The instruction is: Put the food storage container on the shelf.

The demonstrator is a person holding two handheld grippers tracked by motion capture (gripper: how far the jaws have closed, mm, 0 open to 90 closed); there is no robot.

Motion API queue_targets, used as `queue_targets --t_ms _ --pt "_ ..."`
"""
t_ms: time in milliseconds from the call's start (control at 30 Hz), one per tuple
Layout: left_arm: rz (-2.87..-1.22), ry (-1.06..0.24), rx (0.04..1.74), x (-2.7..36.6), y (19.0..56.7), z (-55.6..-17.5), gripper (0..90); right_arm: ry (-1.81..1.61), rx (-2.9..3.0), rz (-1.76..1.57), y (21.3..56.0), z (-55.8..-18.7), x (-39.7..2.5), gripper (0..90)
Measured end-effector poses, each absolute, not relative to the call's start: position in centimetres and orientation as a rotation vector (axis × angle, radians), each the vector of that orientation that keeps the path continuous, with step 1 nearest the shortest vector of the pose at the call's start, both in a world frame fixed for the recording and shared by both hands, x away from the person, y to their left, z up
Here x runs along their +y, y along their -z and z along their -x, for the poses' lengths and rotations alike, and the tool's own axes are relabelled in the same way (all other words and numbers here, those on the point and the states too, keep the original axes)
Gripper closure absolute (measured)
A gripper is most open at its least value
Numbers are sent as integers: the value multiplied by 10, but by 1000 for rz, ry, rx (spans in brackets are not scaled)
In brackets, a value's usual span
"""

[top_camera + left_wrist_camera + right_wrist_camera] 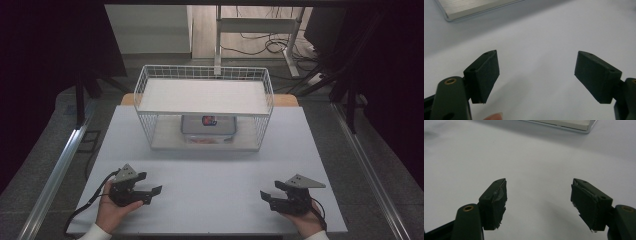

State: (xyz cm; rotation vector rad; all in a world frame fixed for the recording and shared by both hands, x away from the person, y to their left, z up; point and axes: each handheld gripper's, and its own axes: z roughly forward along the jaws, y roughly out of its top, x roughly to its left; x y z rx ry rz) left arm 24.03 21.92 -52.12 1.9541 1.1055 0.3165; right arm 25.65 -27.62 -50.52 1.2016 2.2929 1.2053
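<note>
A clear lidded box [208,127] with a red-and-blue label on its grey lid sits on the lower shelf of a white wire rack [204,106], under the rack's upper board and toward the middle; something reddish shows through its front wall, too dim to make out. Both grippers rest well apart from it on the near part of the table [210,172]. The left gripper [150,183] lies in the person's left hand [113,207] with its jaws spread wide and nothing between them; the right gripper [270,190], in the right hand [305,222], is likewise spread and empty. The table top is plain pale grey-white and matte. Beyond it lie a grey floor, a desk frame [260,30] with loose cables [267,47], and dark curtains at both sides.
</note>
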Motion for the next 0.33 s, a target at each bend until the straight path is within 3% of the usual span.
queue_targets --t_ms 333 --pt "-1948 -310 1110 219 522 -243 196 -1176 2254 -1224 506 -256 -281 244"
